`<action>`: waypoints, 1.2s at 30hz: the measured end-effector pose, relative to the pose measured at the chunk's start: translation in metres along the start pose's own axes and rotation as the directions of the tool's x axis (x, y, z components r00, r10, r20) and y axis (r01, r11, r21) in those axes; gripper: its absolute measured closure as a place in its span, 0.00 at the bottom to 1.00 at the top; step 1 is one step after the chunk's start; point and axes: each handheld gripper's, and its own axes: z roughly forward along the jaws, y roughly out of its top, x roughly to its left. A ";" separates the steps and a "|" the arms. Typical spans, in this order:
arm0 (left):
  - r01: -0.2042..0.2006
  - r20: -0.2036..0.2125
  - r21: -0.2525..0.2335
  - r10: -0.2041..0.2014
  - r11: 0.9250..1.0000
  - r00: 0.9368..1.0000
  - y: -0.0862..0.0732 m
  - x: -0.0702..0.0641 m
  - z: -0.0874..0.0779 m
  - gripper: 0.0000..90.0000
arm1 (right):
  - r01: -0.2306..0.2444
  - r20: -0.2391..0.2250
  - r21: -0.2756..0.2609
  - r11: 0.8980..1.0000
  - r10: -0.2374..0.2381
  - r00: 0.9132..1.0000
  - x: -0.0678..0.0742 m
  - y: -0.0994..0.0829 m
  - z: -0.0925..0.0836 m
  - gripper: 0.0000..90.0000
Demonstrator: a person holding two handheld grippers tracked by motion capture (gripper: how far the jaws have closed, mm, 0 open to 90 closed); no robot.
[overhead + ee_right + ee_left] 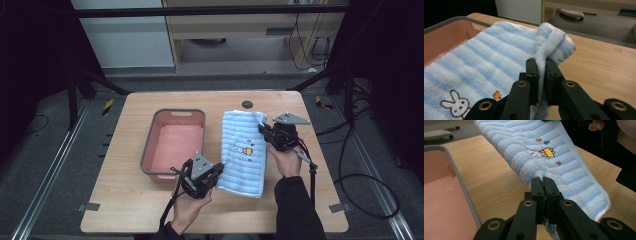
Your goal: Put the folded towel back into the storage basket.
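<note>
Dark floor and rails surround the wooden table, where a folded towel hangs lifted just right of the pink basin. The left gripper pinches its near corner, the right gripper its far corner, both clamped tight. Keeping both hands level should hold the fold flat. Pale blue stripes, bunny embroidery.

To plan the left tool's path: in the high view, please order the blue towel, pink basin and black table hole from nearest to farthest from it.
1. Blue towel: gripped by the left tool, at its right.
2. Pink basin: just beyond, to the left.
3. Black table hole: near the far edge.
</note>
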 end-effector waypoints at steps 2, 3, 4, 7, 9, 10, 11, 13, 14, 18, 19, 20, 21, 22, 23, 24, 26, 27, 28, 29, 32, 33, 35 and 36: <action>-0.002 -0.002 -0.004 0.002 1.000 1.000 0.003 0.001 -0.002 0.98 | 0.004 0.003 -0.003 1.000 -0.004 1.000 0.001 0.003 -0.001 0.92; -0.004 -0.004 -0.007 0.004 1.000 1.000 0.004 0.002 -0.004 0.98 | 0.012 0.007 -0.009 1.000 -0.012 1.000 0.003 0.007 -0.002 0.92; -0.006 -0.007 -0.012 0.006 1.000 1.000 0.006 0.003 -0.006 0.98 | 0.015 0.006 -0.013 1.000 -0.015 1.000 0.004 0.010 -0.003 0.92; -0.004 -0.011 -0.029 0.004 1.000 1.000 0.011 0.006 -0.011 0.98 | 0.018 0.007 -0.026 0.999 -0.018 1.000 0.007 0.018 -0.005 0.92; -0.005 -0.014 -0.037 0.005 0.999 1.000 0.014 0.008 -0.014 0.98 | 0.021 0.007 -0.033 0.999 -0.020 1.000 0.009 0.024 -0.007 0.92; -0.008 -0.017 -0.040 0.007 0.999 1.000 0.015 0.009 -0.015 0.98 | 0.025 0.008 -0.035 0.999 -0.024 1.000 0.010 0.027 -0.008 0.92; -0.008 -0.019 -0.042 0.007 0.999 1.000 0.017 0.009 -0.017 0.98 | 0.026 0.008 -0.038 0.999 -0.026 1.000 0.011 0.030 -0.008 0.92; -0.003 -0.017 -0.053 0.002 0.999 1.000 0.019 0.012 -0.019 0.98 | 0.036 0.008 -0.048 0.998 -0.036 0.999 0.015 0.038 -0.009 0.92; 0.003 -0.019 -0.060 -0.004 0.998 1.000 0.020 0.013 -0.021 0.98 | 0.036 0.008 -0.048 0.998 -0.036 0.999 0.015 0.038 -0.009 0.92; 0.004 -0.032 -0.073 -0.006 0.997 0.999 0.024 0.020 -0.027 0.98 | 0.046 0.008 -0.065 0.997 -0.046 0.999 0.020 0.049 -0.008 0.92; 0.002 -0.034 -0.073 -0.005 0.997 0.999 0.025 0.022 -0.028 0.98 | 0.044 0.004 -0.067 0.997 -0.044 0.999 0.021 0.051 -0.007 0.92; 0.002 -0.038 -0.077 -0.005 0.997 0.999 0.026 0.023 -0.030 0.98 | 0.044 0.004 -0.067 0.997 -0.044 0.999 0.021 0.051 -0.007 0.92; 0.000 -0.042 -0.080 -0.003 0.997 0.999 0.027 0.024 -0.031 0.98 | 0.049 0.003 -0.073 0.996 -0.049 0.999 0.025 0.056 -0.006 0.92; -0.003 -0.047 -0.085 -0.001 0.996 0.999 0.028 0.025 -0.033 0.98 | 0.048 0.000 -0.077 0.996 -0.048 0.999 0.027 0.059 -0.005 0.92; -0.005 -0.053 -0.091 0.000 0.996 0.999 0.029 0.026 -0.034 0.98 | 0.048 0.000 -0.077 0.996 -0.048 0.999 0.027 0.059 -0.005 0.92; -0.004 -0.057 -0.095 -0.001 0.995 0.998 0.030 0.028 -0.036 0.98 | 0.052 0.002 -0.082 0.995 -0.052 0.999 0.030 0.062 -0.004 0.92; -0.002 -0.062 -0.102 -0.005 0.995 0.998 0.031 0.031 -0.040 0.98 | 0.061 -0.003 -0.087 0.994 -0.062 0.998 0.035 0.067 -0.002 0.92; 0.002 -0.065 -0.109 -0.009 0.994 0.998 0.032 0.033 -0.042 0.98 | 0.066 -0.004 -0.091 0.994 -0.066 0.998 0.038 0.070 0.000 0.92; 0.003 -0.069 -0.110 -0.011 0.994 0.998 0.032 0.035 -0.044 0.98 | 0.069 -0.006 -0.091 0.993 -0.070 0.998 0.041 0.073 0.001 0.92; 0.007 -0.074 -0.117 -0.015 0.993 0.997 0.033 0.037 -0.046 0.98 | 0.073 -0.007 -0.093 0.993 -0.074 0.997 0.043 0.076 0.002 0.92; 0.015 -0.089 -0.132 -0.027 0.991 0.996 0.034 0.045 -0.053 0.98 | 0.084 -0.012 -0.098 0.992 -0.086 0.996 0.050 0.084 0.006 0.92; 0.015 -0.094 -0.132 -0.028 0.991 0.995 0.035 0.047 -0.055 0.98 | 0.083 -0.017 -0.101 0.991 -0.085 0.996 0.053 0.086 0.008 0.92; 0.014 -0.104 -0.139 -0.029 0.990 0.994 0.036 0.052 -0.060 0.98 | 0.092 -0.020 -0.103 0.990 -0.095 0.995 0.057 0.091 0.011 0.92; 0.015 -0.110 -0.142 -0.031 0.990 0.993 0.036 0.054 -0.062 0.98 | 0.095 -0.023 -0.104 0.990 -0.098 0.995 0.060 0.093 0.012 0.92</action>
